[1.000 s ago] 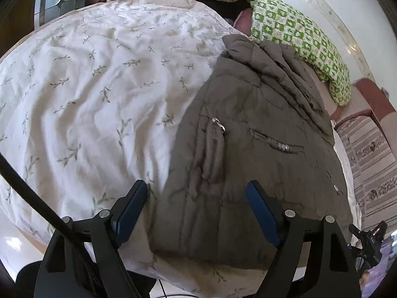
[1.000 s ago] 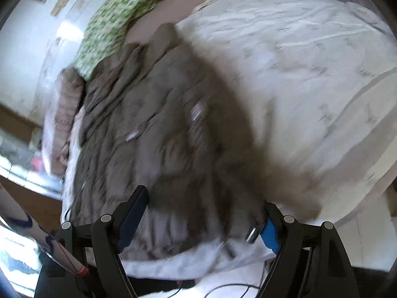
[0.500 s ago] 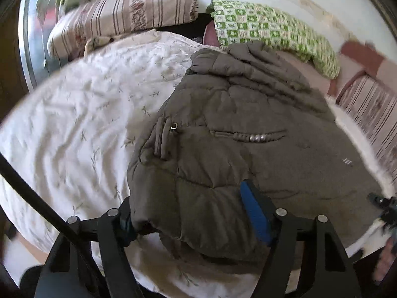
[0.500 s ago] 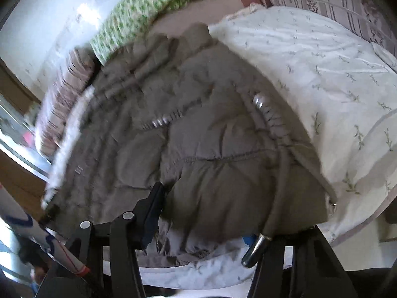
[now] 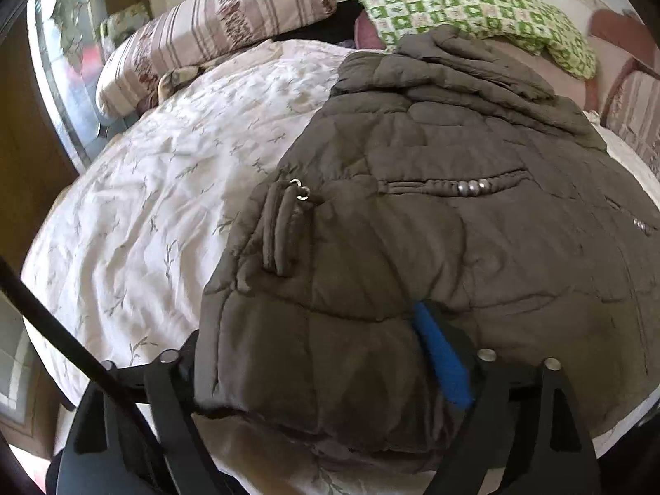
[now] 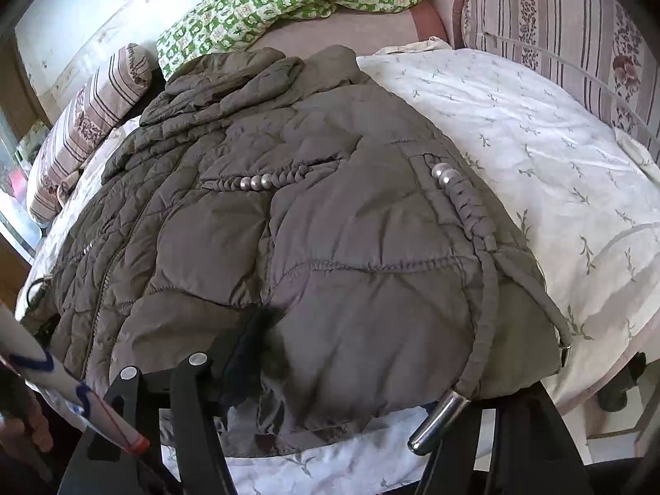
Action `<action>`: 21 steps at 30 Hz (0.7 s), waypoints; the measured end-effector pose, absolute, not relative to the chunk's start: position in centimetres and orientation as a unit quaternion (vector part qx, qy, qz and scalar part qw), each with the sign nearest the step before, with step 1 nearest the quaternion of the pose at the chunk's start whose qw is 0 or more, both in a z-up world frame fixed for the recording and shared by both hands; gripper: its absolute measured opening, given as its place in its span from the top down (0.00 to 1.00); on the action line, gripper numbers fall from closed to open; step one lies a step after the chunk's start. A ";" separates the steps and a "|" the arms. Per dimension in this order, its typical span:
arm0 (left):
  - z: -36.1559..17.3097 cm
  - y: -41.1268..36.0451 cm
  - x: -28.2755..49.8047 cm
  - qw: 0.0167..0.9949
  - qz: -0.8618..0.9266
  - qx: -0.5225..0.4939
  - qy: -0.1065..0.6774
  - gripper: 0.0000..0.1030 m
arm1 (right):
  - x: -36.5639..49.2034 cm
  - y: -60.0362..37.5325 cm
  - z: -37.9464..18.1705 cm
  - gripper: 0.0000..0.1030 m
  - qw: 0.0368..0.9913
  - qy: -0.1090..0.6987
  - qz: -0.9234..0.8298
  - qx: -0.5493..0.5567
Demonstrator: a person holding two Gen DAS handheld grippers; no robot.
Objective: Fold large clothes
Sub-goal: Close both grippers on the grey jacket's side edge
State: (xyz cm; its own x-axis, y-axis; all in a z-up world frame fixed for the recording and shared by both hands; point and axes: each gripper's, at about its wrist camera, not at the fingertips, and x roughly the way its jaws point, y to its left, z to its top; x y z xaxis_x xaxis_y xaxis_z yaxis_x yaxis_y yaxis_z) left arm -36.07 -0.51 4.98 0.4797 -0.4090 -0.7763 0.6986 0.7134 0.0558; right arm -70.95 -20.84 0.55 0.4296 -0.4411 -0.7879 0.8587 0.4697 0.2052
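A brown quilted jacket (image 5: 412, 247) lies spread on the bed, collar toward the pillows. My left gripper (image 5: 307, 330) sits at its near hem corner. A puffy fold of hem fills the gap, the blue pad (image 5: 441, 363) lies against the fabric, and the jaws are opening. In the right wrist view the jacket (image 6: 330, 227) bulges over my right gripper (image 6: 379, 354). Its left finger (image 6: 247, 346) dents the fabric, its other finger is hidden under the hem, and these jaws are opening too. A drawstring with a metal tip (image 6: 437, 420) dangles from the hem.
The white leaf-print quilt (image 5: 165, 206) covers the bed (image 6: 536, 144). A striped pillow (image 5: 214, 20) and a green checked pillow (image 5: 474, 8) lie at the far end. A striped cushion (image 6: 557, 20) stands at the right. A person's hand (image 6: 24, 425) shows low left.
Both grippers have rolled and come in over the jacket's near hem. Their fingers stood free a second ago; now hem fabric is bunched between them. The jaws narrowed, then widened.
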 end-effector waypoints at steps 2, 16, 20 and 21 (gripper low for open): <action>4.8 -0.5 -36.1 0.840 -0.328 0.185 0.389 0.15 | -71.0 -21.0 0.6 0.28 0.784 0.343 -0.410 0.317; 6.2 -1.1 -38.8 0.851 -0.346 0.232 0.319 0.56 | -71.5 -20.8 2.0 0.69 0.793 0.316 -0.395 0.339; 6.4 -1.0 -39.0 0.853 -0.349 0.232 0.310 0.68 | -71.3 -20.2 2.6 0.73 0.801 0.312 -0.401 0.318; 6.4 -1.0 -38.9 0.854 -0.349 0.231 0.310 0.69 | -71.3 -20.0 2.7 0.73 0.802 0.312 -0.403 0.312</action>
State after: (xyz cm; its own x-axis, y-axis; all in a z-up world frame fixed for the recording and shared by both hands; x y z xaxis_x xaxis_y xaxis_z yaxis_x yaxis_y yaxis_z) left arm -38.94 -1.00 6.45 0.5646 -0.4525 -0.6903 0.7390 0.6496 0.1785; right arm -71.25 -20.01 2.74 0.4802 -0.4514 -0.7521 0.8409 0.4810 0.2482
